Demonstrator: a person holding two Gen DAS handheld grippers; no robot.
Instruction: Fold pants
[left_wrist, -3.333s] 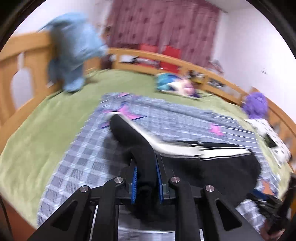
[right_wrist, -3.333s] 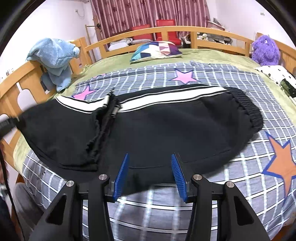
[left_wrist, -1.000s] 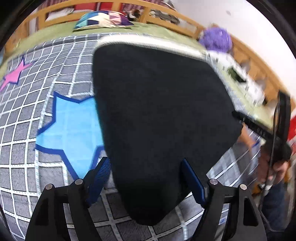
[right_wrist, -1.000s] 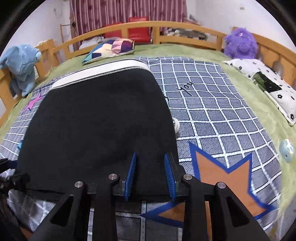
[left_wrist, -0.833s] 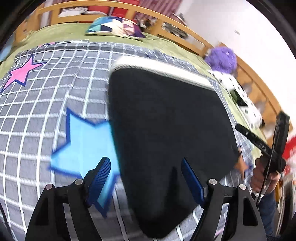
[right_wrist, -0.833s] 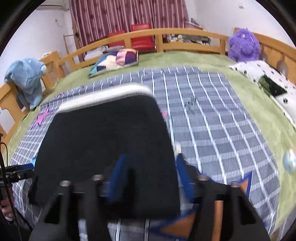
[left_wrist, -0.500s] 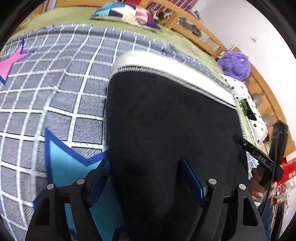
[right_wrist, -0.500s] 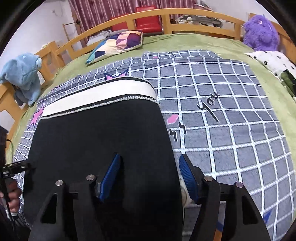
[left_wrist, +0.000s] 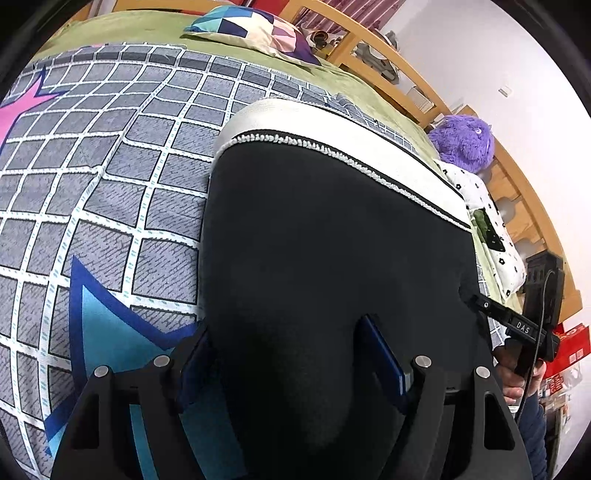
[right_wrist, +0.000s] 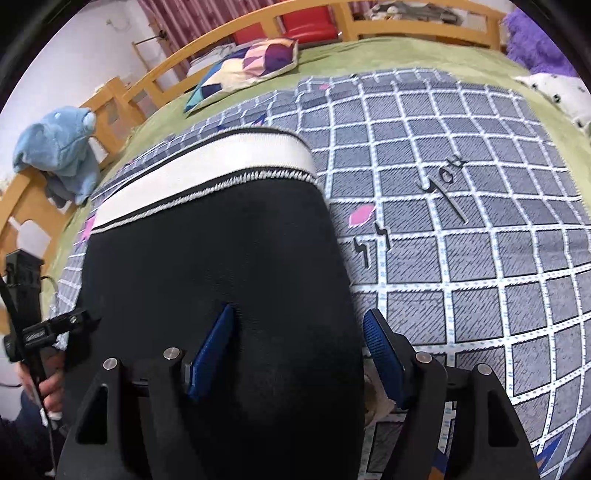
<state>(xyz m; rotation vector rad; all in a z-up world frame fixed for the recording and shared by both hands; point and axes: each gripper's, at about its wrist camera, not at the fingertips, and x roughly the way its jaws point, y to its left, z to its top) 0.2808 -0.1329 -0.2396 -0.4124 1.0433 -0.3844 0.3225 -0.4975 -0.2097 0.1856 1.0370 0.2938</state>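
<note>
Our left claw (left_wrist: 291, 354) and right claw (right_wrist: 299, 347) both gape wide, each straddling a near corner of the pants (left_wrist: 325, 251), which stretch ahead across the bed (right_wrist: 480, 229)

Wooden bed rail (right_wrist: 155, 79), white wall (left_wrist: 480, 55), maroon curtain (right_wrist: 192, 14).

The left gripper (left_wrist: 291, 354) sits low with its blue-padded fingers (left_wrist: 382, 356) spread wide apart. The right gripper (right_wrist: 299, 350) mirrors it, jaws likewise parted and gripping nothing.
</note>
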